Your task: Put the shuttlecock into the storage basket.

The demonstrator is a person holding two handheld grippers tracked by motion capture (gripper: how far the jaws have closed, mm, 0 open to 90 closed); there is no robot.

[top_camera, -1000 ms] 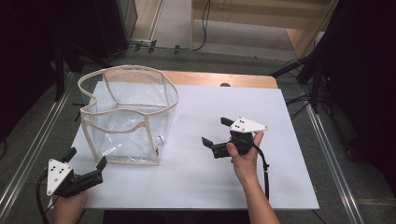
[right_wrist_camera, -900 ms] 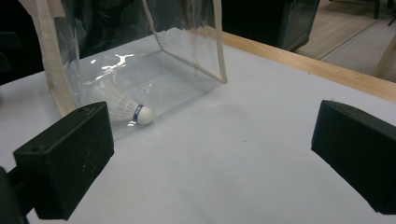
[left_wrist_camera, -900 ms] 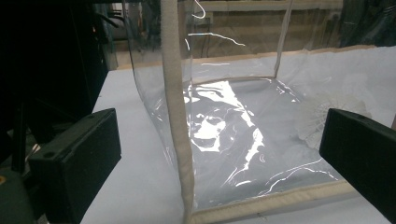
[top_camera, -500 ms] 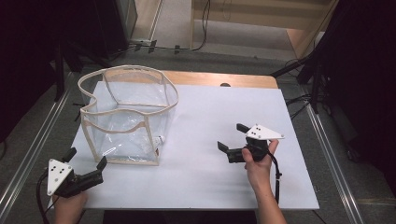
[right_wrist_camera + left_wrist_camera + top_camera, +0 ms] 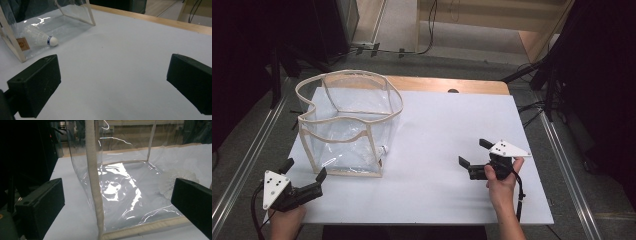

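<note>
Right tongs [image 5: 473, 153] withdrew, well apart from the shuttlecock [image 5: 40, 37].

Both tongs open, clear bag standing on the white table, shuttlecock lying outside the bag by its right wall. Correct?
Not quite: the shuttlecock lies inside the clear bag, as the right gripper view shows. Both tongs, left and right, are open; the bag stands on the white table.

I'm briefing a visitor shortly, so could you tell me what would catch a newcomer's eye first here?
The big clear plastic bag with beige fabric trim stands open on the left of the white table. A white feathered shuttlecock lies at its lower right corner. The left gripper and right gripper, both open and empty, sit near the table's front edge.
</note>
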